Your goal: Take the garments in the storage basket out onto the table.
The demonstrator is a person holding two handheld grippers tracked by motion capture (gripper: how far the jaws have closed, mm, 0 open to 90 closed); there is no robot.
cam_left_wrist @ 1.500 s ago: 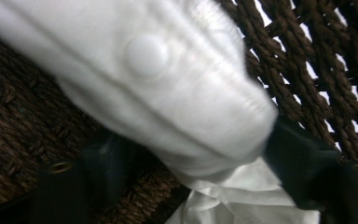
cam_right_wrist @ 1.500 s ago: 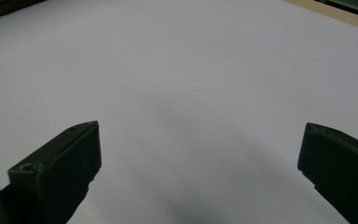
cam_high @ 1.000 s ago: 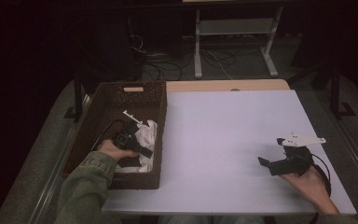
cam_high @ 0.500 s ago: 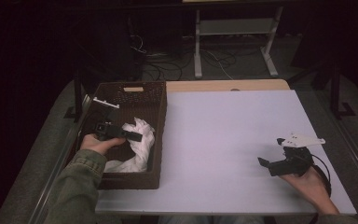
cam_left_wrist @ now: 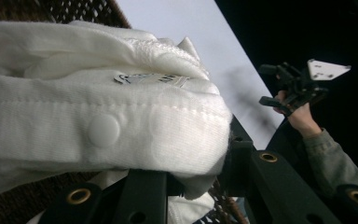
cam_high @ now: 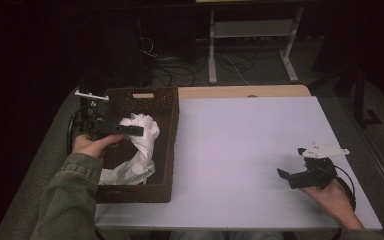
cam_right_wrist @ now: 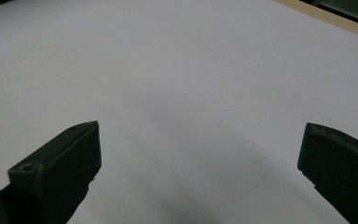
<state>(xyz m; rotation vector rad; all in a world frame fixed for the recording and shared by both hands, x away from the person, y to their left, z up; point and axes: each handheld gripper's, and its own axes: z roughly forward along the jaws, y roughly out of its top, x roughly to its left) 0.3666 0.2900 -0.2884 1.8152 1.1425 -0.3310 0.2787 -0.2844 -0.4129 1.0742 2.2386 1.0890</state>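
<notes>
A white garment (cam_high: 141, 146) with snap buttons trails up out of the dark woven basket (cam_high: 173, 150) at the table's left. My left gripper (cam_high: 136, 131) is raised above the basket and shut on a bunched fold of this cloth. In the left gripper view the fold (cam_left_wrist: 98, 107) bulges over the two jaws of the left gripper (cam_left_wrist: 191, 173). My right gripper (cam_high: 286, 176) rests on the white table (cam_high: 240, 140) near the front right, jaws wide apart. Between the right gripper's (cam_right_wrist: 200, 149) jaws lies bare tabletop (cam_right_wrist: 191, 70). The right gripper (cam_left_wrist: 284, 88) also appears far off in the left gripper view.
The basket fills the table's left side, its right wall beside the white surface. A wooden strip (cam_high: 245, 91) edges the far side of the table. Beyond it stand a metal frame (cam_high: 250, 45) and cables on the dark floor.
My left hand has risen and drawn back toward the basket's far left, pulling the white garment up with it. The right hand and its gripper have stayed put.
</notes>
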